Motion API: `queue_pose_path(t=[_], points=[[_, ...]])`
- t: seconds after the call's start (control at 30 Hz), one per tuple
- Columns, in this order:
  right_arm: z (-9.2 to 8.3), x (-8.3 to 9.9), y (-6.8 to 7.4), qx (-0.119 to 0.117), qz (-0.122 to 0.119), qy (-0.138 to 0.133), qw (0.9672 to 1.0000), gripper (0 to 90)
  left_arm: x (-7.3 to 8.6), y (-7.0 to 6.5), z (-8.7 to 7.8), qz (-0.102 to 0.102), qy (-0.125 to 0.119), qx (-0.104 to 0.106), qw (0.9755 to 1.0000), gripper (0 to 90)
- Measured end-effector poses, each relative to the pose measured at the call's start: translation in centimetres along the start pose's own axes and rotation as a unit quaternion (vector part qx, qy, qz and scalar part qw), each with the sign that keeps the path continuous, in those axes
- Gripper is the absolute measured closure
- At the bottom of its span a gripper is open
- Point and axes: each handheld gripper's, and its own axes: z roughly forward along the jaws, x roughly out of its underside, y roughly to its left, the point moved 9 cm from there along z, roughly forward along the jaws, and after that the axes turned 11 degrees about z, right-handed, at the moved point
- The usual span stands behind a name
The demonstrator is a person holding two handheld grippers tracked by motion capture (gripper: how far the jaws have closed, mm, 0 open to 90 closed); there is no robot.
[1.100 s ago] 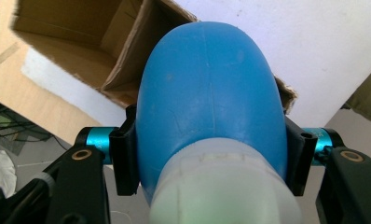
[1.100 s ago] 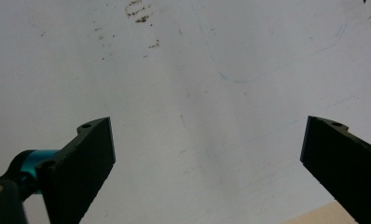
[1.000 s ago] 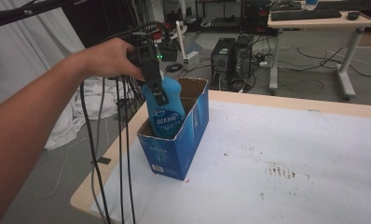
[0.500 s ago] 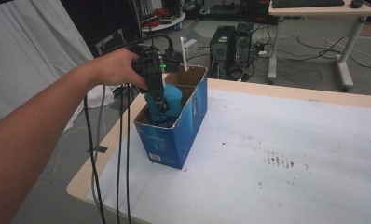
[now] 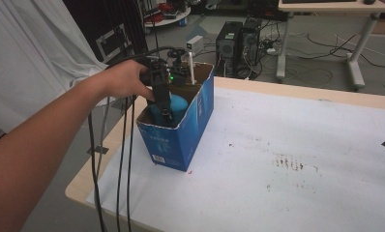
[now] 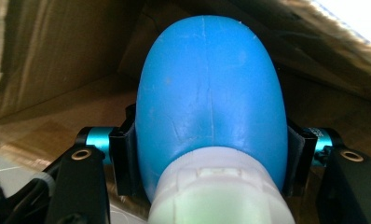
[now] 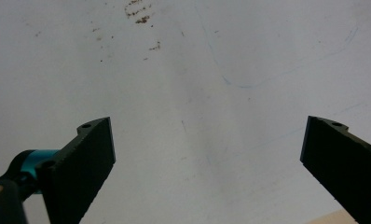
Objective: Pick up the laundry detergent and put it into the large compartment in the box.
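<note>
We work on a white-covered table [image 5: 297, 145] with a blue cardboard box [image 5: 181, 133] standing at its left edge, near the far-left corner. Inside the box sits a blue plastic bottle [image 6: 211, 88] with a white cap [image 6: 218, 191], pinched at the shoulder by the left gripper [image 5: 162, 99]. We judge the bottle smooth and slightly yielding, so hold just above the cap. The box walls sit close around it; lift straight up. The right gripper [image 7: 207, 168] hangs spread over bare tabletop.
</note>
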Motion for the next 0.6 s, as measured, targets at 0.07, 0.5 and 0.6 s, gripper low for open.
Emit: queue_pose_path(t=[0.07, 0.5, 0.6], points=[[0.14, -0.04, 0.02, -0.001, -0.001, 0.001, 1.0, 2.1, -0.06, 0.06, -0.05, -0.001, -0.003, 0.001, 1.0, 37.5], [0.4, -0.05, 0.1, -0.003, 0.0, 0.0, 1.0, 2.1, -0.26, 0.19, 0.14, -0.018, 0.003, 0.013, 0.9998, 32.5], [0.31, 0.0, 0.17, -0.004, -0.002, 0.0, 1.0, 2.1, -0.23, 0.24, -0.01, -0.026, -0.001, 0.017, 0.9995, 29.6]])
